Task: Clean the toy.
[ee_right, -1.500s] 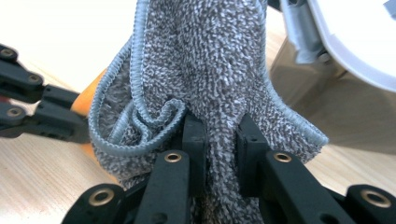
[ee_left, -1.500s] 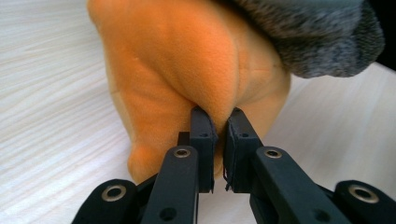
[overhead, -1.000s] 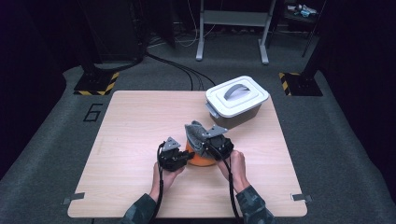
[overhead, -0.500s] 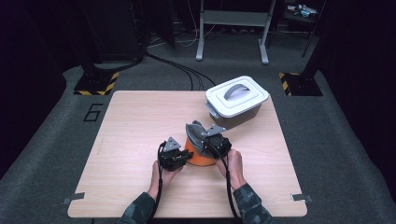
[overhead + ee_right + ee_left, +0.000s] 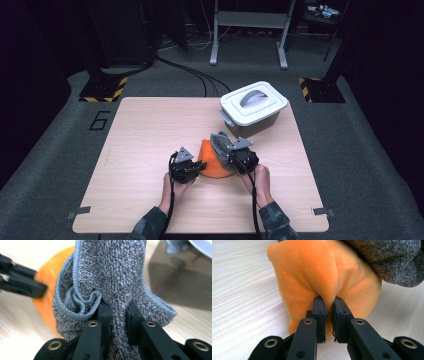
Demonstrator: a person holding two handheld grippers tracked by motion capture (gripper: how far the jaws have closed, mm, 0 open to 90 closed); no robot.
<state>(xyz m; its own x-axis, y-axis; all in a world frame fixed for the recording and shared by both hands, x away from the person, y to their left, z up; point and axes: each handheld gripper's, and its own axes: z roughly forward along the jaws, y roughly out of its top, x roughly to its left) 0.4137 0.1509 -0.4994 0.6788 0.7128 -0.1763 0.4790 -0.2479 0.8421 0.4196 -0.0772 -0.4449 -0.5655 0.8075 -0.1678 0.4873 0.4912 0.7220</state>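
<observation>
Since approx 1 s ago the right hand-held gripper point(image 5: 226, 150) has dropped a bit toward the tabletop point(image 5: 145, 135), w/ the grey cloth point(image 5: 218, 141) coming lower over the orange cloth point(image 5: 212, 161); the left hand-held gripper point(image 5: 199, 166) hasn't shifted, but its jaws have just been closing, w/ a fold of orange fabric between them.

Left hand-held gripper is now clenched on that fold: in the left gripper view the pads point(image 5: 320, 312) pinch a ridge of the orange cloth point(image 5: 312, 277) just above the wood, prob. to pin or lift one edge while the other hand works. Right hand-held gripper point(image 5: 118, 312) is clamped on the grey cloth point(image 5: 112, 272), which bunches up betw. its jaws and hangs partly over the orange one, touching it. Looks like the two cloths are being pulled apart or stacked; can't tell which.

Both cloths sit near the front-middle of the tabletop, betw. the two hands. White lidded box point(image 5: 253, 106) stands apart at the back right, lid on.

Hard to see: the hand-held grippers cover much of both cloths in the high view, so their full shape and size are unclear. Right gripper view is blurred at its edges; box point(image 5: 180, 277) cut off there.
</observation>
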